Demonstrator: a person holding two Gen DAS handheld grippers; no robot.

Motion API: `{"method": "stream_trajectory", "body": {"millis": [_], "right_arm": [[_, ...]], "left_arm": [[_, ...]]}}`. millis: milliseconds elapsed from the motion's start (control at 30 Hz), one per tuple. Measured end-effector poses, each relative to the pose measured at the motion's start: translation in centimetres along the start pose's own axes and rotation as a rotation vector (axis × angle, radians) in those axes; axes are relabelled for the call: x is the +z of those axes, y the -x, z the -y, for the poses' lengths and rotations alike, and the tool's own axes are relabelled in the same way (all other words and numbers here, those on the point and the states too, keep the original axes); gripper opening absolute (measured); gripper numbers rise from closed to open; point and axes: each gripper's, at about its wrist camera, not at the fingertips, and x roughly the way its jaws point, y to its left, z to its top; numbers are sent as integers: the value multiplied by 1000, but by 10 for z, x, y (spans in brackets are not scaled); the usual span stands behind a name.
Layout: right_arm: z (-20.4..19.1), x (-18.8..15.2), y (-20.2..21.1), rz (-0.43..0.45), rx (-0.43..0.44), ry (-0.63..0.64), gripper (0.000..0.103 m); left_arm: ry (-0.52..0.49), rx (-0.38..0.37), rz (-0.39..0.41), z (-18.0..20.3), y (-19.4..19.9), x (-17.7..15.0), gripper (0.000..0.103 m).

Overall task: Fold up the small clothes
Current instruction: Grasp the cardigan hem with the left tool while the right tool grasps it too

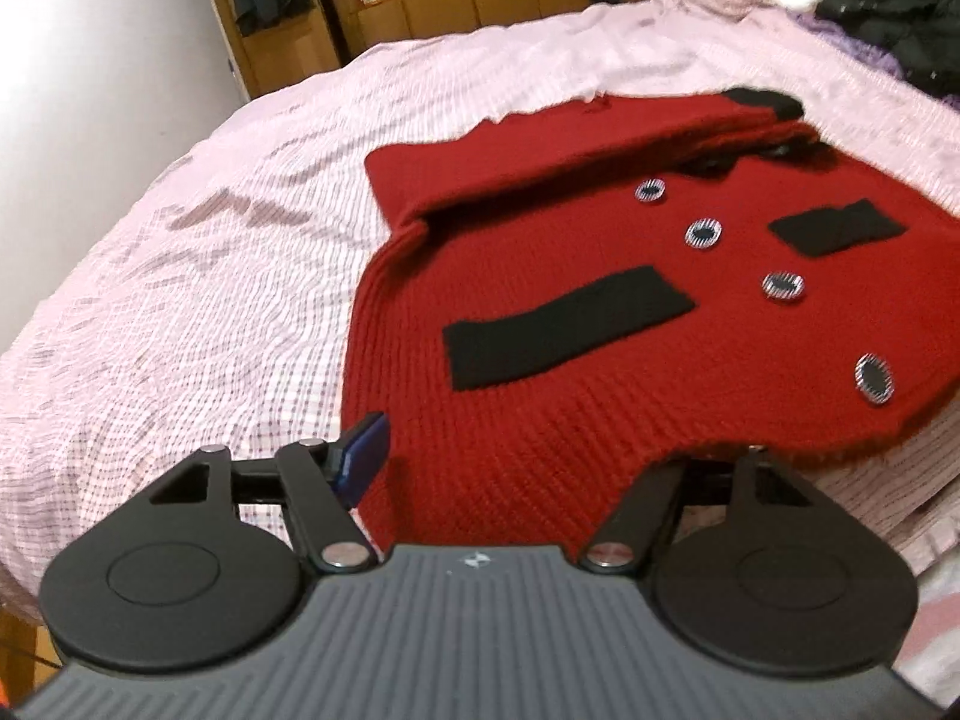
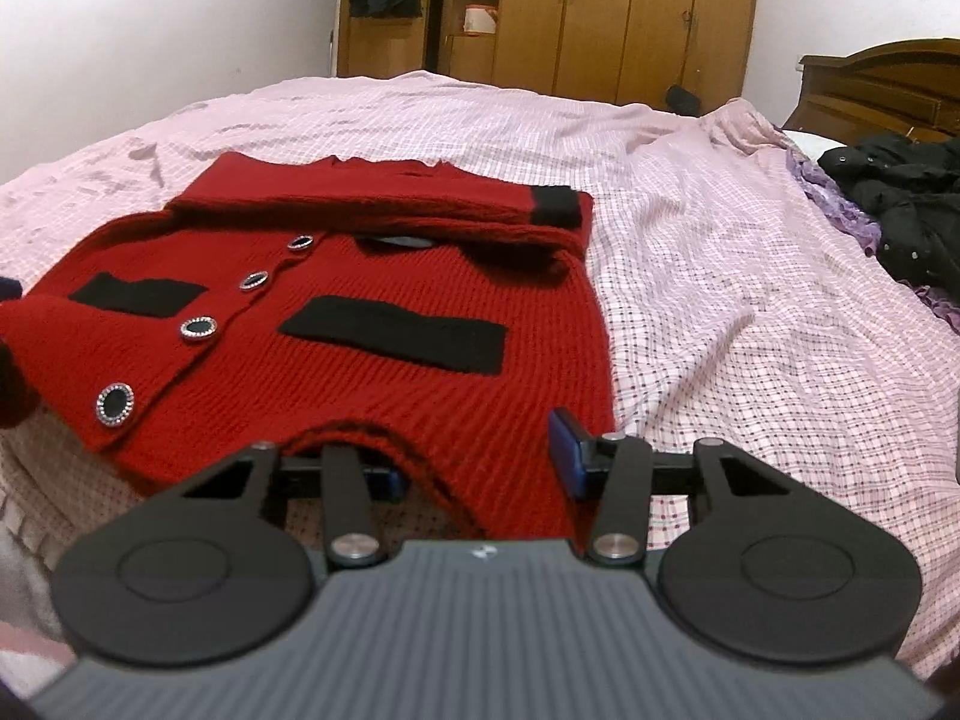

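So: cardigan (image 2: 372, 354) flat on bed (image 2: 750, 312). Right gripper (image 2: 480, 468) clamps its hem; left gripper (image 1: 522, 462) straddles hem, grip probably unclear.

The red cardigan (image 2: 384, 372) is a thick ribbed knit, matt and a little fuzzy, with black felt-like patches and glossy dark buttons (image 2: 114, 403) rimmed with sparkling stones. The bedsheet (image 2: 750, 312) is thin checked cotton, wrinkled. The wardrobe (image 2: 630, 12) is smooth brown wood with a slight shine.
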Motion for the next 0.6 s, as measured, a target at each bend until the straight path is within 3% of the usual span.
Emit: {"method": "stream_trajectory", "body": {"millis": [233, 300, 433, 500, 600], "right_arm": [[2, -1, -4, -22, 4, -17, 47], [2, -2, -4, -22, 4, -19, 47], [2, -1, -2, -2, -4, -16, 47], [2, -1, -2, 5, -8, -16, 32], [5, 0, -2, 11, -17, -37, 18]], "left_arm": [[10, -24, -12, -3, -5, 2, 70], [13, -36, -18, -5, -6, 0, 65], [12, -71, -23, -2, -8, 1, 46], [3, -81, -19, -1, -7, 1, 40], [5, -96, -12, 0, -5, 2, 32]]}}
